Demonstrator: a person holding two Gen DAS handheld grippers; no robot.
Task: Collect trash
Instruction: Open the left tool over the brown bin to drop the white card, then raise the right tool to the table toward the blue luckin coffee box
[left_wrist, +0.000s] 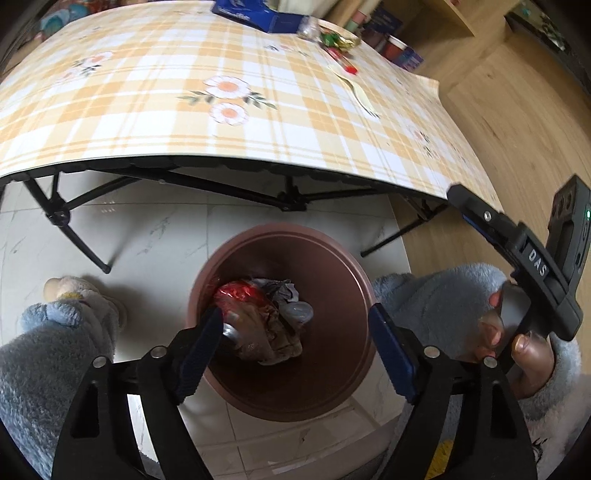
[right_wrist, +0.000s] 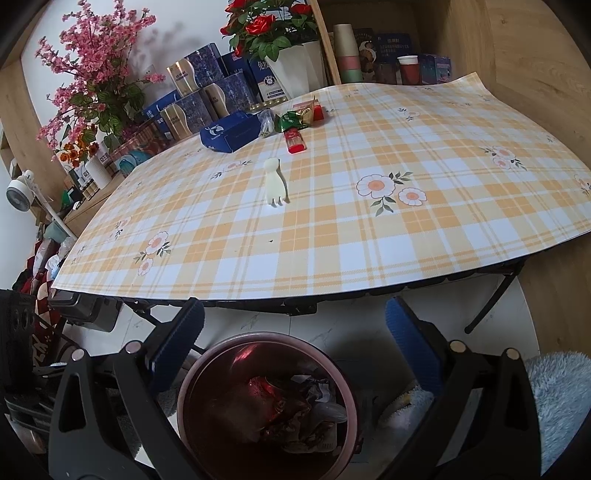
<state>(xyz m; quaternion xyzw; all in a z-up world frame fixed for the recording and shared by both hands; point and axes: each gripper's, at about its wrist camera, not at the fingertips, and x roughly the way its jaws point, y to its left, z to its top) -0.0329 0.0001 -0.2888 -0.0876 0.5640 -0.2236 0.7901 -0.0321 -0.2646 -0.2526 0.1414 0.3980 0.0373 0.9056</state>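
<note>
A brown round bin (left_wrist: 332, 280) stands on the pale tile floor in front of the table. In it lie a red foil wrapper (left_wrist: 238, 293), a brownish bag (left_wrist: 266, 332) and crumpled paper (left_wrist: 284, 288). My left gripper (left_wrist: 295, 347) hangs open right over the bin's mouth, and nothing is pinched between its blue pads. My right gripper (right_wrist: 293, 321) is wide open and empty above the bin's far rim (right_wrist: 225, 341). On the plaid tablecloth (right_wrist: 369, 258) lie a white plastic fork (right_wrist: 275, 182), a red packet (right_wrist: 294, 142), a green wrapper (right_wrist: 291, 120) and a clear wrapper (right_wrist: 266, 122).
A blue box (right_wrist: 231, 134) sits at the table's far edge, with flower pots, tins and shelves behind it. Black folding legs (left_wrist: 74, 236) run under the table. A person's fluffy blue sleeve (left_wrist: 436, 306) and slipper (left_wrist: 81, 295) flank the bin. A hand holds the other gripper's handle (left_wrist: 535, 266).
</note>
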